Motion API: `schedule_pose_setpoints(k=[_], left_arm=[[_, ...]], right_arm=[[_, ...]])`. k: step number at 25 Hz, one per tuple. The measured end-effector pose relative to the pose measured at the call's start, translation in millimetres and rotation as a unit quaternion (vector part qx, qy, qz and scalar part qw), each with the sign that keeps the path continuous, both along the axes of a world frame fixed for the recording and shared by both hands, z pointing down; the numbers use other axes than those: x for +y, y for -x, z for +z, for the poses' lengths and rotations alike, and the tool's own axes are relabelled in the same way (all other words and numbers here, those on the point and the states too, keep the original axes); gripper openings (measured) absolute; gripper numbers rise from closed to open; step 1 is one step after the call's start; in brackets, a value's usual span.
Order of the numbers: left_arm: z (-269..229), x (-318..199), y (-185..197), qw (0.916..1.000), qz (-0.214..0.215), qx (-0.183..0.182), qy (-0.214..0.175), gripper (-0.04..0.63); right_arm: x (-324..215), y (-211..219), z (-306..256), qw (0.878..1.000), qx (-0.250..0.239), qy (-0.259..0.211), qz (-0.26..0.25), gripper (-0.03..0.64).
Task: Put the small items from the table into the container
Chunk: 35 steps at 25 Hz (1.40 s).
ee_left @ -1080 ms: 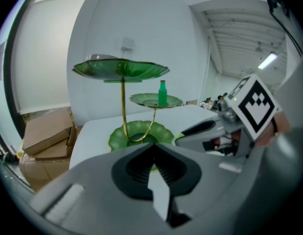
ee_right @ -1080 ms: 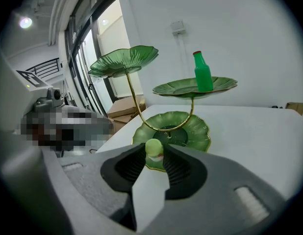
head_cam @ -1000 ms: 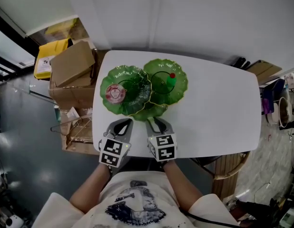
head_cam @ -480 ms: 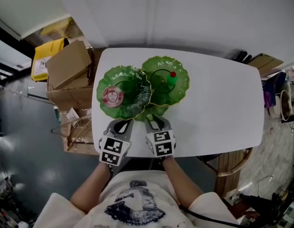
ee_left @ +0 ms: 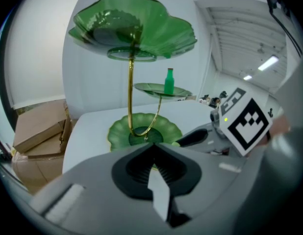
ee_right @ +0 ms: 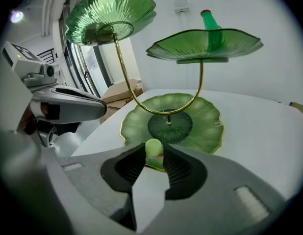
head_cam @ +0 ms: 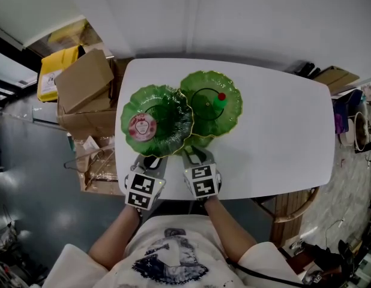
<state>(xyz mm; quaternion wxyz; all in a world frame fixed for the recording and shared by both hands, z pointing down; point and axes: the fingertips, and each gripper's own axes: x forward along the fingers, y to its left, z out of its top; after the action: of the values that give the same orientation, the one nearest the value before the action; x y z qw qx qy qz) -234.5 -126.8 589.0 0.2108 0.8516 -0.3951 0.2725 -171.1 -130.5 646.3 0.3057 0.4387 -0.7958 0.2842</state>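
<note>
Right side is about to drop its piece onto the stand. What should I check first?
1. Right hand-held gripper grips the pale green item: ok.
2. Item past the bottom dish rim: cannot tell, it sits right at the near rim.
3. Free space on that dish: ok.
4. Gold stem away from the jaws: ok.
5. Left hand-held gripper shut, nothing in it: ok.

**Setting: workroom, partly used for storage**

A plain white table (head_cam: 275, 131) stands against a bare white wall (head_cam: 245, 17) on a dull grey floor (head_cam: 29, 185). Cardboard boxes (head_cam: 83, 80) and a yellow package (head_cam: 53, 71) are piled just beside the table's left end. Strip lights (ee_left: 269, 62) run along a ribbed ceiling (ee_left: 235, 28). It reads as a lab or workshop room.
</note>
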Motion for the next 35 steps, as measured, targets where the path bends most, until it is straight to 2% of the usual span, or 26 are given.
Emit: schedule_pose_setpoints(k=[17,35], left_arm=[[5,-6,7,0.9999,-0.008,0.002,0.008,-0.011],[8,-4,10,0.9998,-0.016,0.004,0.014,-0.011]], right_arm=[[-10,1,7,0.999,0.042,0.002,-0.026,0.112],[-11,0,9,0.999,0.034,-0.003,-0.025,0.114]])
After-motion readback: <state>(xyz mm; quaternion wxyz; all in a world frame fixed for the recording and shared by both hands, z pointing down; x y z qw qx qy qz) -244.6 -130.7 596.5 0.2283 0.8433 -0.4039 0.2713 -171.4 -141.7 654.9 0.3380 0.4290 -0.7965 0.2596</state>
